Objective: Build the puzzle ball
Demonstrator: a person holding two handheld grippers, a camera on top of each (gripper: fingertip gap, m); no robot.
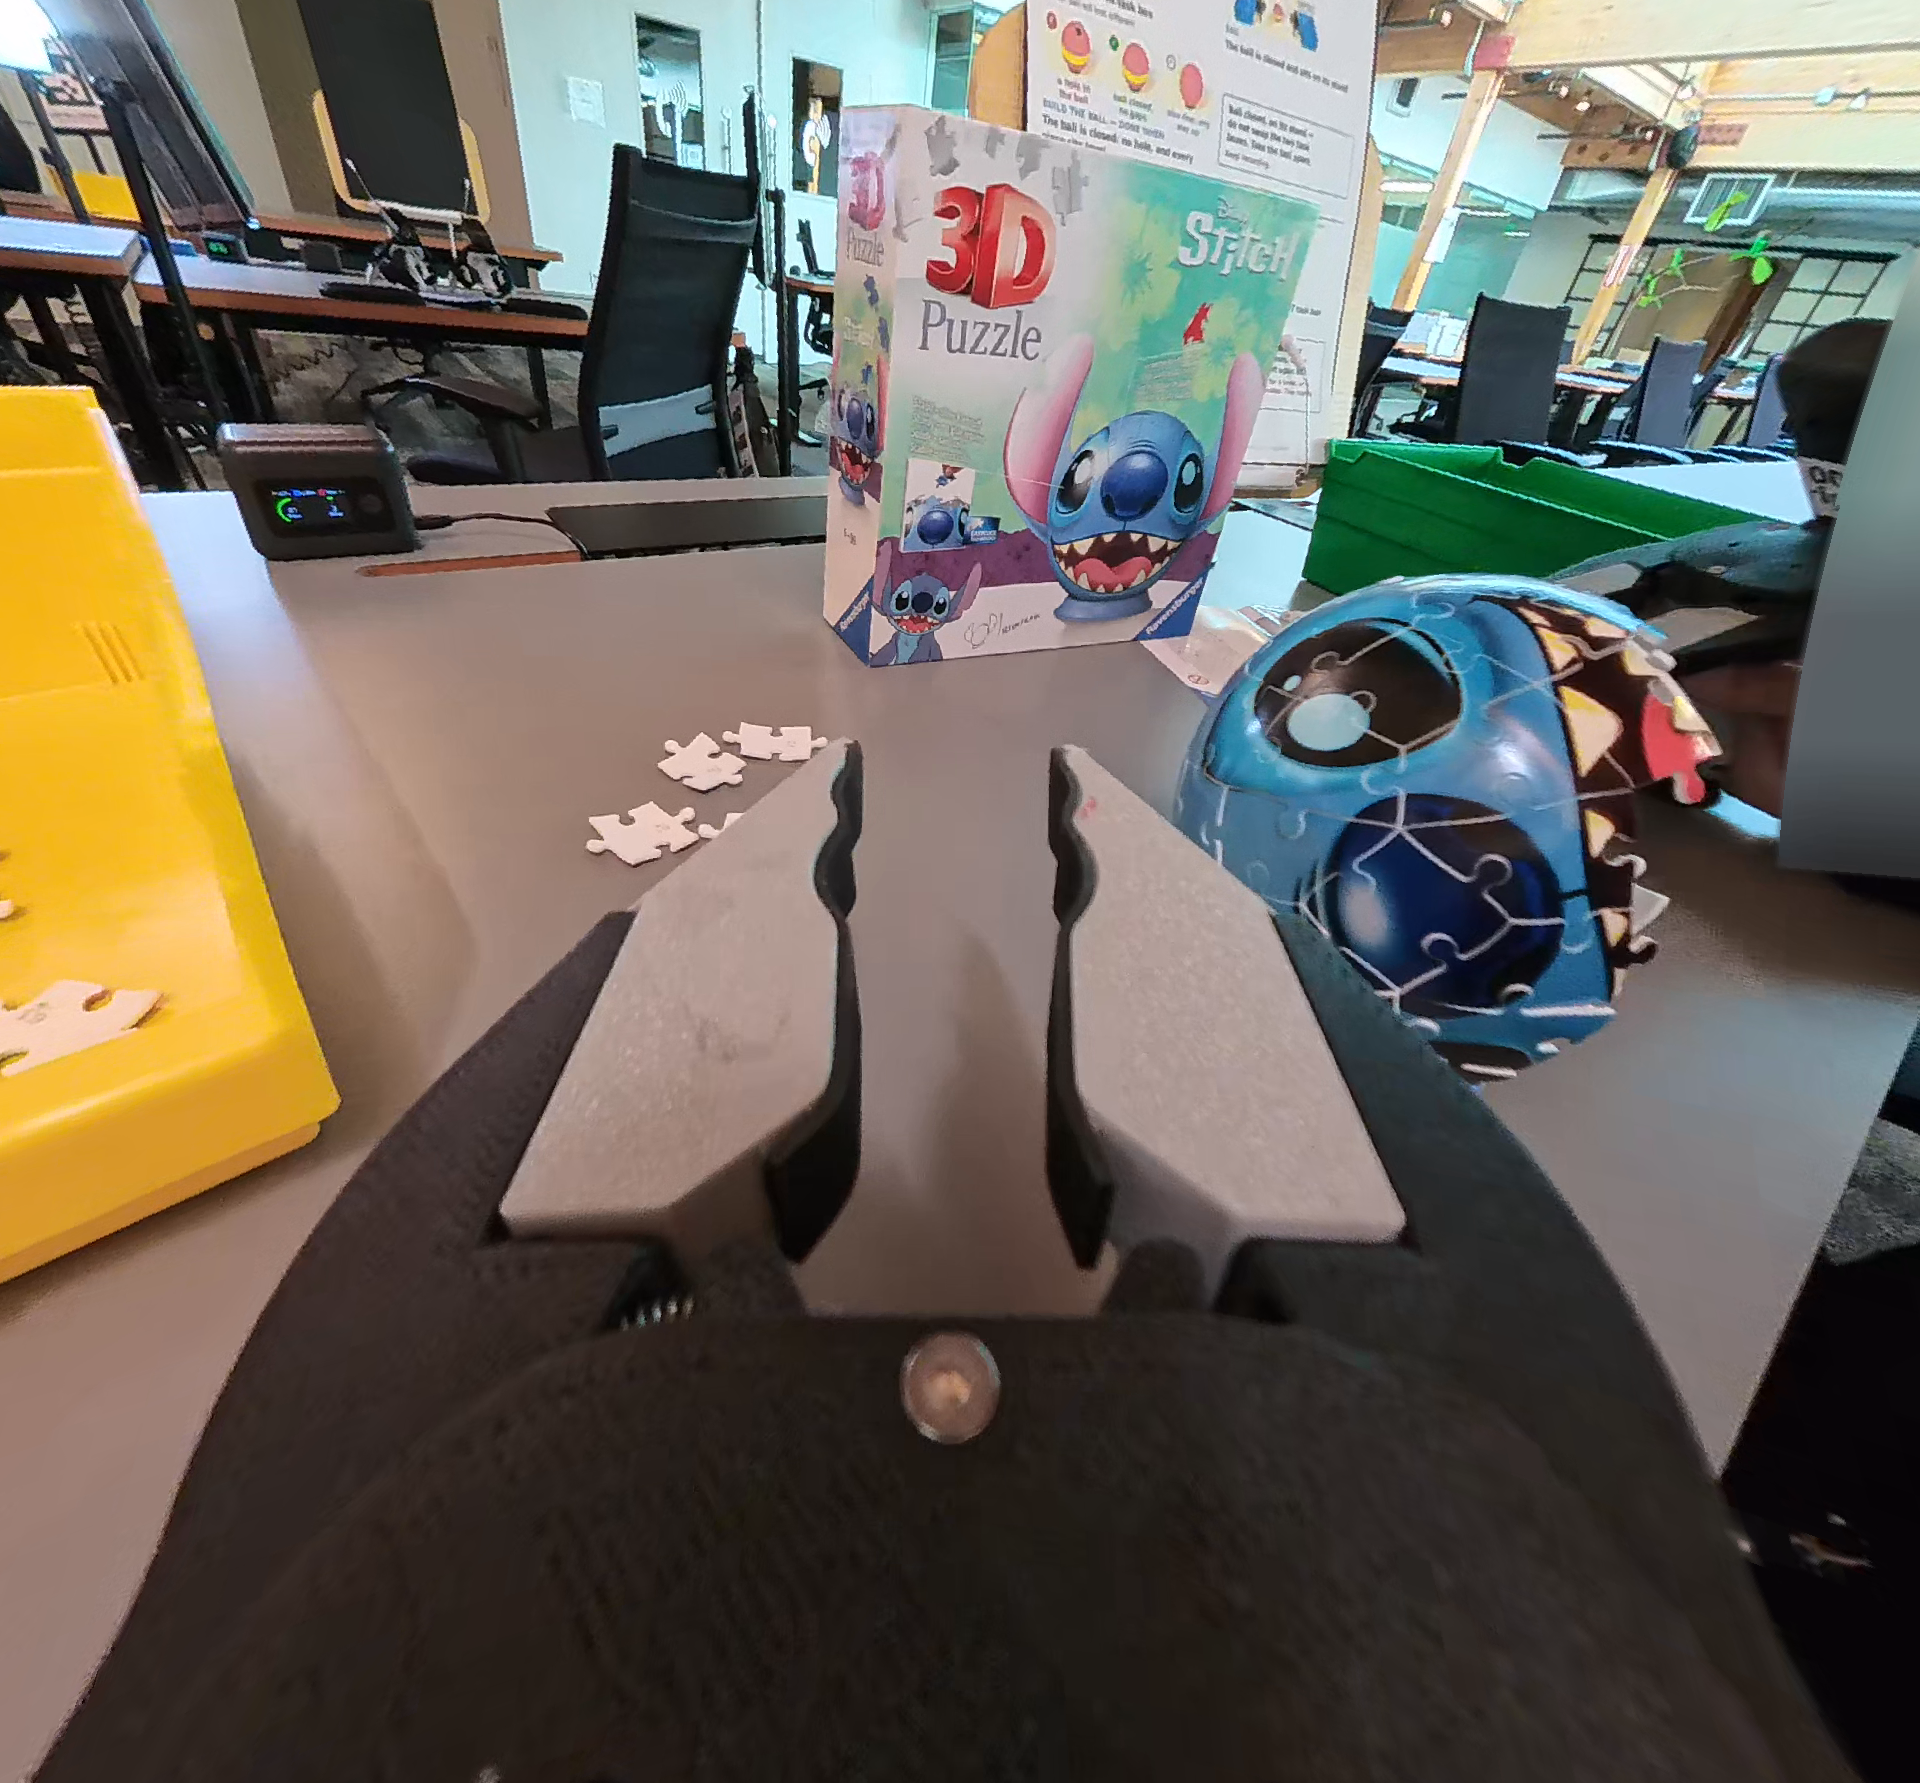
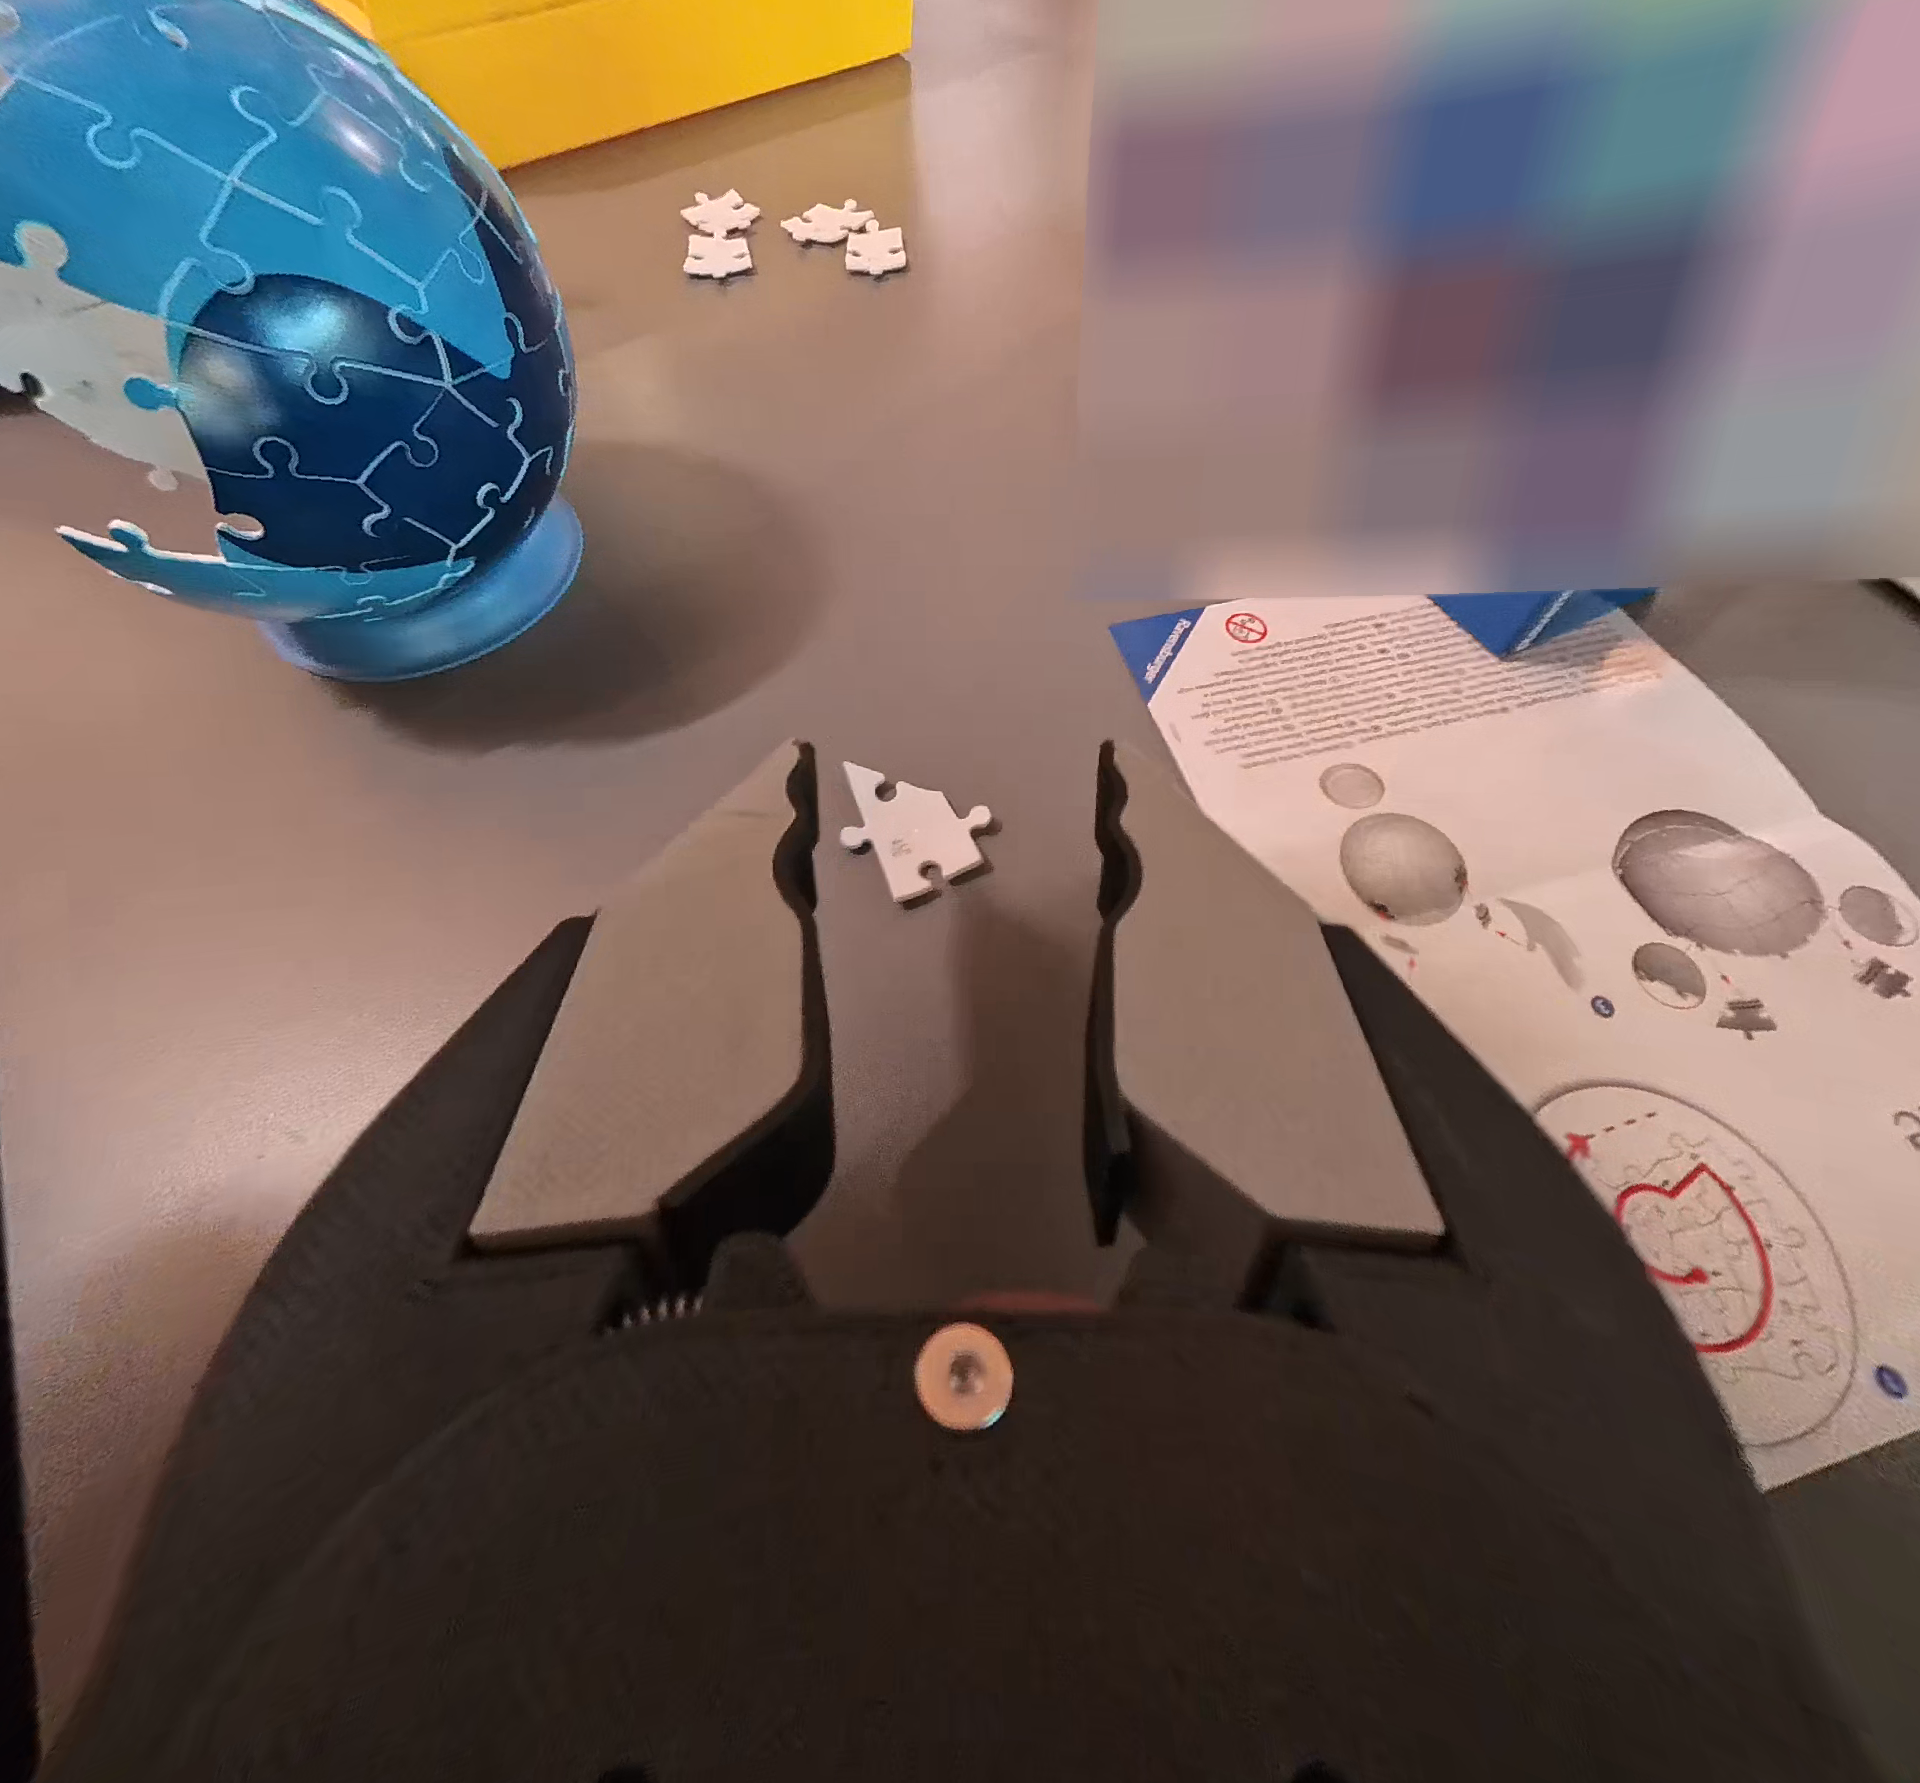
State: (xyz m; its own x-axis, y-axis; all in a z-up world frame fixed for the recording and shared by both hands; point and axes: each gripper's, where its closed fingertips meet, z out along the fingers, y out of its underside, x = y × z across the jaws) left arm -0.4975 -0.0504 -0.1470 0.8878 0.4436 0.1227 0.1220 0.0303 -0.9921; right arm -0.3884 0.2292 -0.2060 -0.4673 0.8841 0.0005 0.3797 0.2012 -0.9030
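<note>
The blue puzzle ball (image 1: 1455, 829) sits on the grey table to the right of my left gripper (image 1: 956, 767), which is open and empty. In the right wrist view the ball (image 2: 312, 331) rests on a blue ring stand (image 2: 457, 621) at the upper left, with an open gap in its shell on the left side. My right gripper (image 2: 951, 767) is open, and a single white piece (image 2: 914, 834) lies face down on the table between its fingertips. Several loose white pieces (image 1: 707, 777) lie ahead of the left gripper; they also show in the right wrist view (image 2: 790, 237).
A yellow bin (image 1: 114, 798) stands at the left, with a piece inside it (image 1: 73, 1016). The puzzle box (image 1: 1049, 403) stands upright at the back, a green bin (image 1: 1475, 507) behind right. An instruction sheet (image 2: 1558, 954) lies right of the right gripper. A small grey device (image 1: 312, 492) sits far left. Left tips to right tips: about 30 centimetres.
</note>
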